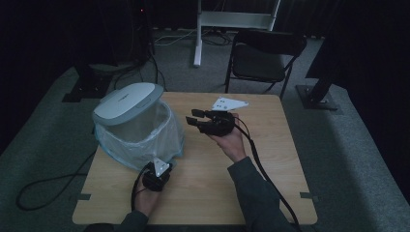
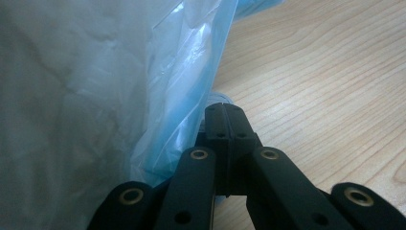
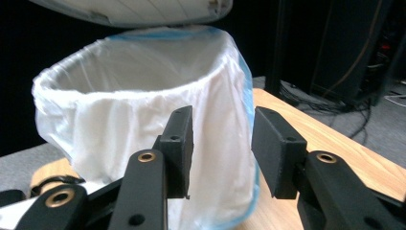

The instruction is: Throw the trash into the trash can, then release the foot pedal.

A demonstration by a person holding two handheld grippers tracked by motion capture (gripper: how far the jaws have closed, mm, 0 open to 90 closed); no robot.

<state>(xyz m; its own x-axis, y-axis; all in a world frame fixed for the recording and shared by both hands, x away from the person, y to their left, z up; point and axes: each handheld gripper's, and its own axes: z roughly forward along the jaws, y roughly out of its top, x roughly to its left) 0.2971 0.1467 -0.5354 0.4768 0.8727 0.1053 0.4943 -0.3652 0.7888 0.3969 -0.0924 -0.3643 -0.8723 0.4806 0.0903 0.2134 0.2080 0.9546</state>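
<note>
**Two hand-held grippers at a lined bin on a wooden table**

High view: I see my left gripper low at the near foot of the bin, its tip at the hem of the pale blue liner bag. The left forearm enters from the bottom edge. My right gripper is held level above the table, its tips pointing left toward the bin's rim, close beside it. The bin's grey lid is tilted up at the back. A black folding chair stands beyond the table.

Left gripper view: the jaws are pressed together. A thin bit of plastic shows at their tip; I cannot tell whether it is pinched. The bag hangs just beside them.

Right gripper view: the jaws stand apart with nothing between them, and the bag-lined bin rises directly ahead, lid overhead.
</note>
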